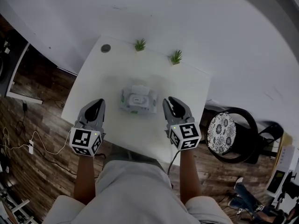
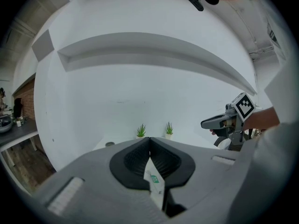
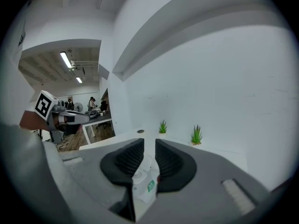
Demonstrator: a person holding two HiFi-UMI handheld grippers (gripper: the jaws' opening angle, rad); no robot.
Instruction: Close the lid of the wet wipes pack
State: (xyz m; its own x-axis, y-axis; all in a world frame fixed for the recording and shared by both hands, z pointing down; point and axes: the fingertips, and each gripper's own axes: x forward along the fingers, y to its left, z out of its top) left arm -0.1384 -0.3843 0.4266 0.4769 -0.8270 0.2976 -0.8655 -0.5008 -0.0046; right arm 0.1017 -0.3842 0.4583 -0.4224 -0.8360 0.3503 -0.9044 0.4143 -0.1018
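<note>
wet wipes pack [image 1: 138, 100]: white, green label
table [image 1: 187, 85]: white
plants [image 1: 140, 45]: green
left gripper [image 1: 99, 102]: grey, black pads [image 2: 133, 160], black-and-white checked cube [image 1: 86, 141]
floor [image 1: 42, 125]: brown wood
cushion [image 1: 220, 133]: black-and-white floral

The left gripper [image 1: 97, 104] and right gripper [image 1: 172, 102] are grey moulded shells with black ribbed pads [image 2: 133, 161] inside the jaws, each carrying a black-and-white marker cube [image 1: 86, 141]. The person's clothing [image 1: 135, 185] is pale beige.

1. Bare table [image 1: 88, 85] surface surrounds the wipes pack [image 1: 138, 100] on all sides; nothing touches the pack.
2. A plant [image 1: 140, 45] and a second plant [image 1: 176, 57] stand at the far edge, well apart from the pack.
3. The wall [image 1: 196, 13] closes the far side.
4. A chair [image 1: 231, 134] stands off the right edge.
</note>
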